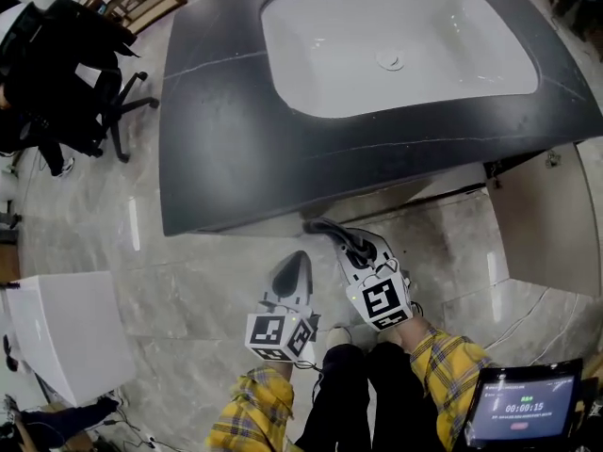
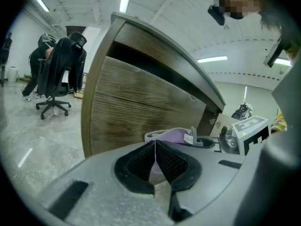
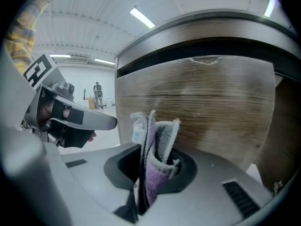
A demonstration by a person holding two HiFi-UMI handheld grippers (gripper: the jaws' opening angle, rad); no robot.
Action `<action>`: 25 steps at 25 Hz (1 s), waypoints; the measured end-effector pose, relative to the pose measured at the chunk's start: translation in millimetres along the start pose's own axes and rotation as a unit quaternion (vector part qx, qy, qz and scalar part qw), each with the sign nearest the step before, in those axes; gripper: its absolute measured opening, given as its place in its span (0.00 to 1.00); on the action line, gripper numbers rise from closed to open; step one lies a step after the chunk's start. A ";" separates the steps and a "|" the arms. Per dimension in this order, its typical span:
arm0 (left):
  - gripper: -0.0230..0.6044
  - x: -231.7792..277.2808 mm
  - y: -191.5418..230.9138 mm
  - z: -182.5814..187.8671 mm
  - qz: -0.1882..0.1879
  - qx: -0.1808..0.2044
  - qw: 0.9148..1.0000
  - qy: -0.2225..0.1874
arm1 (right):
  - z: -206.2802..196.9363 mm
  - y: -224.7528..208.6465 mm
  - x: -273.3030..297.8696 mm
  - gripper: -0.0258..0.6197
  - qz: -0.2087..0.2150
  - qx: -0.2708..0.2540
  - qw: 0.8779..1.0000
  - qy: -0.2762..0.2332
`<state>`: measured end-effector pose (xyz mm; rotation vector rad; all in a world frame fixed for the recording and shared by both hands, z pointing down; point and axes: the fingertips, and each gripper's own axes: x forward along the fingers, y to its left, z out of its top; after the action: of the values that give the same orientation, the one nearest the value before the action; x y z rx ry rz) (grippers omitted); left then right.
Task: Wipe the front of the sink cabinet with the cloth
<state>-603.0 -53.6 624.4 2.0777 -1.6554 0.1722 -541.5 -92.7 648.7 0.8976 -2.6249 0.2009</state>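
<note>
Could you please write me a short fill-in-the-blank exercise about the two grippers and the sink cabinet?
1. The right gripper has its jaws shut on the ____.
2. The left gripper has its jaws ____ and holds nothing.
3. The cabinet front ahead of the jaws has a brown ____ grain.
4. The basin set in the dark countertop is ____.
Missing words: cloth; shut; wood; white.
</note>
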 end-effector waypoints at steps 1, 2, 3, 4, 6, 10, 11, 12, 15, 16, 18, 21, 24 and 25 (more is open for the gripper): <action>0.05 5.7 -7.8 -0.4 -0.008 0.003 1.000 0.002 | -2.7 -8.8 -5.2 0.11 -0.008 0.002 1.000 0.000; 0.05 11.7 -15.8 -0.9 -0.015 0.006 1.000 0.004 | -5.8 -18.6 -10.7 0.11 -0.016 0.005 1.000 0.001; 0.05 17.6 -23.6 -1.4 -0.022 0.009 1.000 0.005 | -9.3 -28.7 -16.3 0.11 -0.025 0.008 1.000 0.002; 0.05 23.0 -30.7 -2.0 -0.028 0.011 1.000 0.006 | -12.9 -38.4 -21.6 0.11 -0.034 0.010 0.999 0.003; 0.05 32.3 -43.5 -3.4 -0.037 0.014 0.999 0.009 | -19.3 -56.1 -31.6 0.11 -0.050 0.016 0.999 0.006; 0.05 45.5 -63.9 -7.0 -0.058 0.021 0.998 0.013 | -28.1 -83.5 -48.8 0.11 -0.078 0.025 0.997 0.007; 0.05 48.1 -68.1 -7.5 -0.063 0.023 0.998 0.014 | -29.6 -88.6 -52.6 0.11 -0.084 0.027 0.996 0.008; 0.05 50.7 -72.6 -8.0 -0.068 0.024 0.997 0.015 | -31.1 -93.5 -56.5 0.11 -0.089 0.028 0.996 0.008; 0.05 59.7 -88.6 -9.7 -0.081 0.027 0.996 0.019 | -37.2 -109.4 -69.3 0.11 -0.107 0.036 0.994 0.009; 0.05 62.9 -94.1 -10.1 -0.085 0.028 0.996 0.019 | -39.5 -114.7 -73.5 0.11 -0.113 0.040 0.993 0.010; 0.05 69.2 -104.8 -10.3 -0.094 0.030 0.995 0.019 | -43.5 -124.2 -80.6 0.11 -0.123 0.046 0.991 0.011; 0.05 77.8 -119.8 -9.5 -0.105 0.032 0.994 0.017 | -48.9 -135.3 -88.8 0.11 -0.134 0.054 0.989 0.013; 0.05 83.9 -134.4 -10.2 -0.117 0.037 0.992 0.018 | -54.4 -145.2 -96.1 0.11 -0.148 0.062 0.987 0.015; 0.05 85.3 -138.6 -11.0 -0.121 0.039 0.992 0.020 | -56.2 -147.9 -98.2 0.11 -0.152 0.064 0.986 0.016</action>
<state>-447.4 -102.5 627.2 2.2960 -1.3800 0.1992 -362.3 -140.1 666.3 1.3125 -2.4273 0.3038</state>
